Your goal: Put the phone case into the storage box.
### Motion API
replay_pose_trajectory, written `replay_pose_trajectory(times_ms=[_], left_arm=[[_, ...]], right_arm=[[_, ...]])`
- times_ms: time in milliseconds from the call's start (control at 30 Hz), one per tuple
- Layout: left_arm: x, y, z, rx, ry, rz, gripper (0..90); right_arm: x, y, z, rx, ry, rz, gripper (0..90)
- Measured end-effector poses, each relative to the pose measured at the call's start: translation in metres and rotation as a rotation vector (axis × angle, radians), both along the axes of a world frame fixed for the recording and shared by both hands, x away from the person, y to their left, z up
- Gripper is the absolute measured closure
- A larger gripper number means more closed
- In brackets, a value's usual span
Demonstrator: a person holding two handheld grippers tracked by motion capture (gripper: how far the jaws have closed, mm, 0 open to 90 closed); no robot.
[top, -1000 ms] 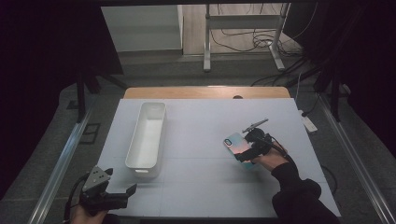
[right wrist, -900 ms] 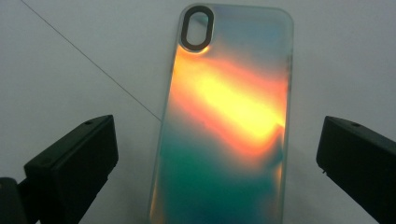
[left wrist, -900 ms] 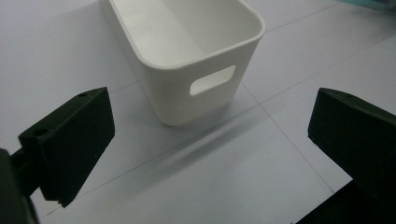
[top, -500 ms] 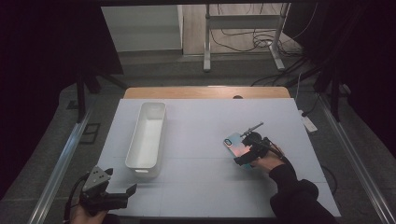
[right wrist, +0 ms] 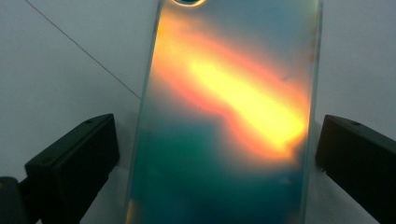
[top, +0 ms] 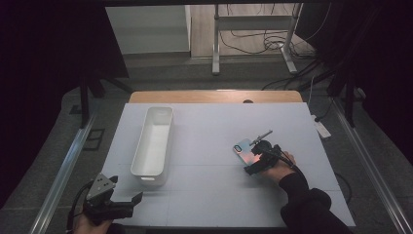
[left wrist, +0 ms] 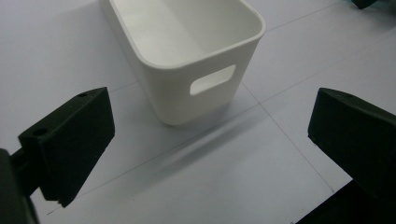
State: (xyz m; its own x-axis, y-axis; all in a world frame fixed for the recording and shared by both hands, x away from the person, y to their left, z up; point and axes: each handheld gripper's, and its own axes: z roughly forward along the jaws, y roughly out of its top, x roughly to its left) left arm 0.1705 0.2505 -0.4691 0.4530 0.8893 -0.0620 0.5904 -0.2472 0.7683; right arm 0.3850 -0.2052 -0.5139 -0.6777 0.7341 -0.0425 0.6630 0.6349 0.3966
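Observation:
A phone (top: pixel 242 149) with a shiny iridescent back lies flat on the right half of the white table (top: pixel 209 131). My right gripper (top: pixel 252 157) is lowered over its near end, open. In the right gripper view the phone (right wrist: pixel 224 112) lies between the two black jaws of the right gripper (right wrist: pixel 219 140), with a narrow gap at each side. An empty long white bin (top: pixel 152 140) stands left of centre. My left gripper (top: pixel 127 189) hovers open at the table's near left corner. In the left gripper view the left gripper (left wrist: pixel 210 121) faces the bin's (left wrist: pixel 187 42) near end.
The bin's near wall has a handle slot (left wrist: pixel 212 79). The table's near edge (top: pixel 209 227) runs just below both hands. Beyond the far edge are metal frame legs (top: pixel 215 44) and cables (top: pixel 253 46) on the floor.
My right gripper has slid a little nearer and lower over the phone, which stays in place. The left gripper has not moved.

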Motion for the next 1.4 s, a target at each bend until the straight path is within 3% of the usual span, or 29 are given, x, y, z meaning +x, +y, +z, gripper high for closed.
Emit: replay_pose_trajectory(times_ms=[100, 233, 667, 867, 1400], left_arm=[[0.000, 0.000, 0.000, 0.001, 0.000, 0.002, 1.0], [0.000, -0.001, 0.000, 0.006, 0.000, 0.001, 1.2], [0.000, 0.002, 0.000, -0.012, 0.005, 0.020, 2.2], [0.001, 0.000, 0.000, 0.006, 0.007, 0.025, 1.2], [-0.002, -0.003, 0.002, 0.032, -0.023, 0.013, 0.0]], right_arm=[[-0.003, 0.001, 0.004, 0.001, -0.001, 0.007, 12.2], [-0.005, 0.002, 0.006, 0.000, 0.007, -0.003, 15.2], [-0.005, 0.001, 0.008, -0.001, 0.018, -0.011, 16.7], [-0.006, 0.000, 0.011, 0.016, 0.007, -0.013, 16.8], [-0.013, -0.005, 0.029, 0.107, -0.052, 0.011, 17.0]])
